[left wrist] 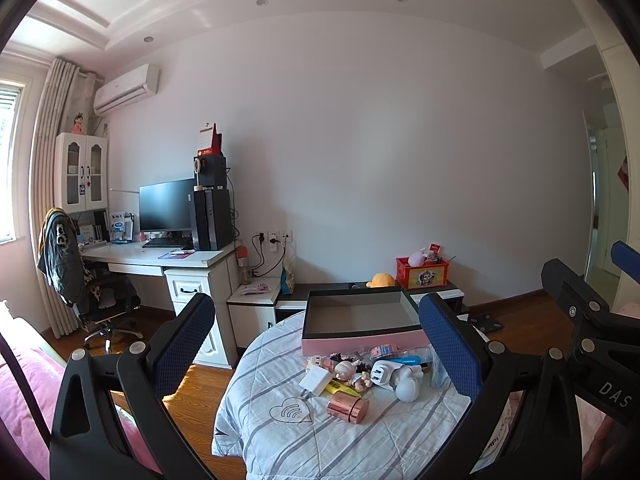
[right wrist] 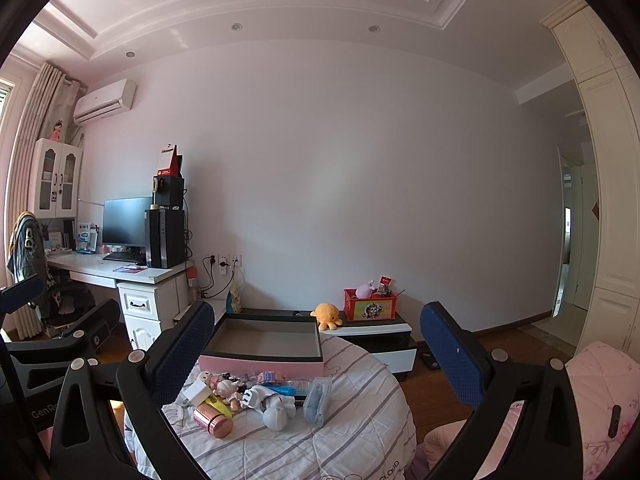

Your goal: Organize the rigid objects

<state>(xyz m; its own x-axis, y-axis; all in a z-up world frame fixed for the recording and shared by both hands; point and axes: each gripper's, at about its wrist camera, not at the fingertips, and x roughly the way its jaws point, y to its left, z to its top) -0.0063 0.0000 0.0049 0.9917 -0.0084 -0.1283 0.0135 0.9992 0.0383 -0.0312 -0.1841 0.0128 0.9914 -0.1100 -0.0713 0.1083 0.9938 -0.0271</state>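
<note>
A pile of small objects lies on a round table with a striped cloth (left wrist: 280, 440): a white charger (left wrist: 316, 380), a rose-gold cylinder (left wrist: 348, 409), a white figurine (left wrist: 408, 385), a small doll (left wrist: 346, 370), a blue pen (left wrist: 406, 360). Behind them stands an open pink box (left wrist: 360, 316) with nothing in it. My left gripper (left wrist: 320, 344) is open, held above the near side of the pile. My right gripper (right wrist: 320, 344) is open too, over the same pile, with the box (right wrist: 266, 340), cylinder (right wrist: 214, 420), figurine (right wrist: 276, 410) and a clear pouch (right wrist: 318, 400) before it.
A low black-and-white cabinet (right wrist: 376, 330) behind the table carries a yellow plush (right wrist: 326, 316) and a red box (right wrist: 370, 304). A white desk (left wrist: 160, 260) with monitor and chair stands at left. Pink bedding (right wrist: 604, 400) lies at right. The floor is wood.
</note>
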